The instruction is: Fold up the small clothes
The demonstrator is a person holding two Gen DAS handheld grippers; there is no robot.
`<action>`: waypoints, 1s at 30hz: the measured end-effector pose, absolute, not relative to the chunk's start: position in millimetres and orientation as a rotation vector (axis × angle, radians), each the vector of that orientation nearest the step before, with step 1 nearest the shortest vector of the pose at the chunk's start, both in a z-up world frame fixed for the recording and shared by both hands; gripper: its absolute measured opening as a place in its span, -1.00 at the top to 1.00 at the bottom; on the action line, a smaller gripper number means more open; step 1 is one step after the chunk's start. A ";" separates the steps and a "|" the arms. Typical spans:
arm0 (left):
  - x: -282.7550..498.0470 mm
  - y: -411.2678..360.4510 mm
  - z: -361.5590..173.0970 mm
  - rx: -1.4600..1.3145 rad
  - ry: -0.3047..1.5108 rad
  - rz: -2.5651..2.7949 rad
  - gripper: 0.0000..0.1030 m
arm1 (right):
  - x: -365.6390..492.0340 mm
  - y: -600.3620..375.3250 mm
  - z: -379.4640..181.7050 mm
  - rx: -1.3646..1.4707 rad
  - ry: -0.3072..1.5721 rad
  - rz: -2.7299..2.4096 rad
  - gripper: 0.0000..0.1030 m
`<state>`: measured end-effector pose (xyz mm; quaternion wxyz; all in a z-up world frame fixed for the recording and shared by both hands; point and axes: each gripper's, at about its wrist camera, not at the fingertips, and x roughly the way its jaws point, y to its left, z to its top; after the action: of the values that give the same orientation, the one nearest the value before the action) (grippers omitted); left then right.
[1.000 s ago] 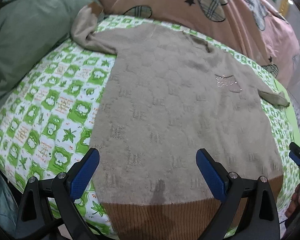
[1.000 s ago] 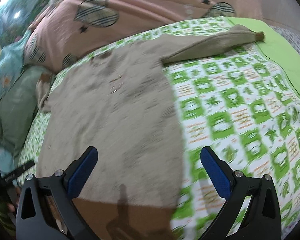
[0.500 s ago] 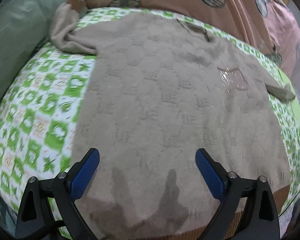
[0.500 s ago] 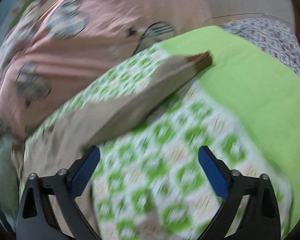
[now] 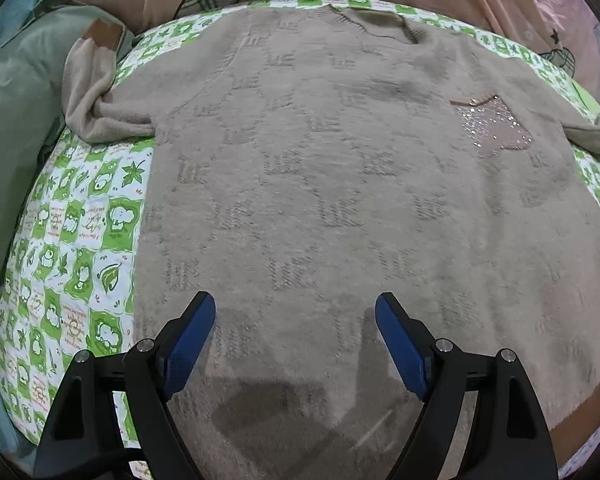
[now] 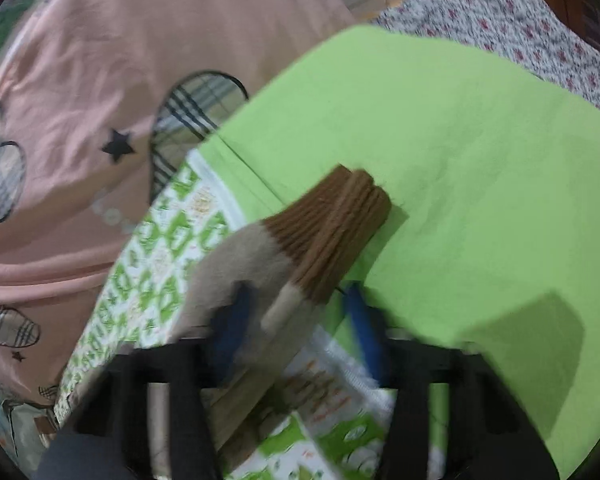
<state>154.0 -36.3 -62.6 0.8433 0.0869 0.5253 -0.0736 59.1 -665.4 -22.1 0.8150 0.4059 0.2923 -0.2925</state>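
Beige knitted sweater (image 5: 340, 184) spread flat, front side up, on green-and-white patterned sheet (image 5: 84, 216), ahead of the left tongs (image 5: 295, 340) and partly below them. Neckline (image 5: 368, 24) at the far end from the left tongs, sparkling pocket patch (image 5: 492, 124) far ahead to the right. One sleeve (image 5: 96, 108) ahead to the left, bent and crumpled, its brown cuff (image 5: 102, 36) lying against a grey-green pillow (image 5: 16, 120). Other sleeve end (image 5: 588, 136) visible at the far right edge. Brown ribbed hem (image 5: 580, 412) close to the right finger of the left tongs, at the lower right.

Left tongs open wide, blue pads (image 5: 192, 340) apart, nothing between them, hovering over lower part of the sweater body; contact with the knit not clear.

In the right wrist view, sleeve with brown ribbed cuff (image 6: 332, 228) just ahead of the right tongs (image 6: 296, 320), cuff resting on plain green cloth (image 6: 480, 160). Beige part of the sleeve (image 6: 244, 264) passing between the blue pads (image 6: 360, 320). View blurred here, so cannot tell if the right tongs already press the sleeve or stand apart around it.

Pink quilt with plaid hearts (image 6: 80, 100) ahead to the left of the right tongs, flowered fabric (image 6: 520, 28) far ahead to the right.
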 end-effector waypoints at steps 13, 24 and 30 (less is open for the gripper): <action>154.7 -25.8 -48.8 0.061 1.081 -0.176 -0.63 | 110.3 -457.0 59.6 0.507 0.618 -0.179 0.86; 164.6 13.0 -39.7 -0.120 1.063 -0.183 -0.66 | 233.2 -219.6 3.9 0.551 0.762 0.279 0.86; 178.0 32.3 -40.9 -0.217 1.041 -0.211 -0.67 | 258.5 -164.3 -35.9 0.549 0.856 0.371 0.67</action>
<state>178.0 32.3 -40.9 0.8568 -0.1031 0.4952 -0.1006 258.5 -164.3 -35.9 0.8572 0.2611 0.4074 0.1765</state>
